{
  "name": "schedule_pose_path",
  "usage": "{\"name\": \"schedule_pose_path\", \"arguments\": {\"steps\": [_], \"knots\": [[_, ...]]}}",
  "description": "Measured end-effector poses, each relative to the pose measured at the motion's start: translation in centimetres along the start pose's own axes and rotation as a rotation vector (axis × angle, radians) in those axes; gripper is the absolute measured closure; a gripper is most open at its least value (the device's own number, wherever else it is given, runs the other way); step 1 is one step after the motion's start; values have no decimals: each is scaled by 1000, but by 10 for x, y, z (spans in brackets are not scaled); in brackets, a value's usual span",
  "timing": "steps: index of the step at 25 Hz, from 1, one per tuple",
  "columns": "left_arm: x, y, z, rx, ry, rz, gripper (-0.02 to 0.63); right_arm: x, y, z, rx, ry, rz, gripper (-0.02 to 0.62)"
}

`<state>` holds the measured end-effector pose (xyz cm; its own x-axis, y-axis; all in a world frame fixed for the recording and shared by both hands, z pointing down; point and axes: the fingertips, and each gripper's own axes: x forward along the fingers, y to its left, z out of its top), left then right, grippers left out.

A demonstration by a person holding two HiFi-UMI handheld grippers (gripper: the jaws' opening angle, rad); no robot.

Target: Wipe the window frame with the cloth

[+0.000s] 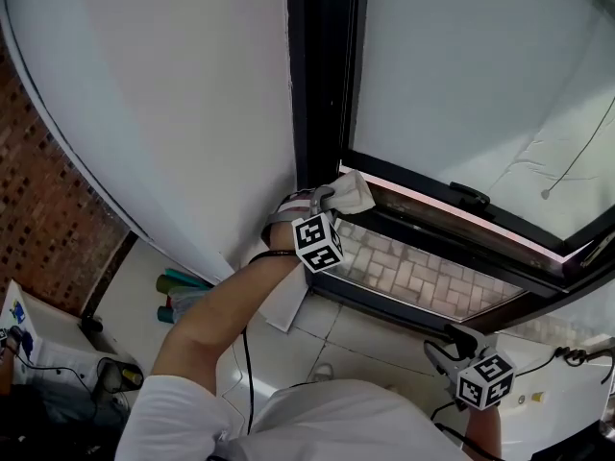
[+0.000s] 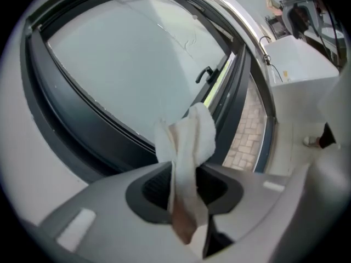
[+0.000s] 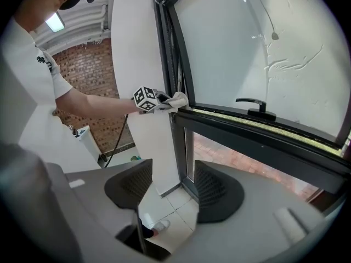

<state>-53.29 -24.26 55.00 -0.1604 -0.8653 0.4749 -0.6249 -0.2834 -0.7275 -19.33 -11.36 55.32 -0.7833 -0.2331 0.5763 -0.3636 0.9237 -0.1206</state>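
Cloth [image 2: 189,141] pinched in left tool [image 2: 184,186] touches window frame [image 1: 322,65]; right tool [image 3: 167,189] spread, empty.

Two tongs [image 1: 334,198] [image 1: 450,342] — one cloth [image 1: 356,192], one window frame [image 1: 322,84], one handle [image 1: 471,197].

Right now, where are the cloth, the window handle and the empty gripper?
cloth [image 2: 189,141], left gripper view, on its bunched white top.
window handle [image 3: 250,100], right gripper view, on its black lever.
right gripper [image 3: 173,177], right gripper view, midway between its open jaws.
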Motion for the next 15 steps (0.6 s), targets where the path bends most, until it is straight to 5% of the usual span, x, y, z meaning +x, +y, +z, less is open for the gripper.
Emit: {"name": "schedule_pose_path", "arguments": {"steps": [15], "knots": [[-69,113,60,219,68,194,474,-49,-57,-20,0,-39,32,353]]}}
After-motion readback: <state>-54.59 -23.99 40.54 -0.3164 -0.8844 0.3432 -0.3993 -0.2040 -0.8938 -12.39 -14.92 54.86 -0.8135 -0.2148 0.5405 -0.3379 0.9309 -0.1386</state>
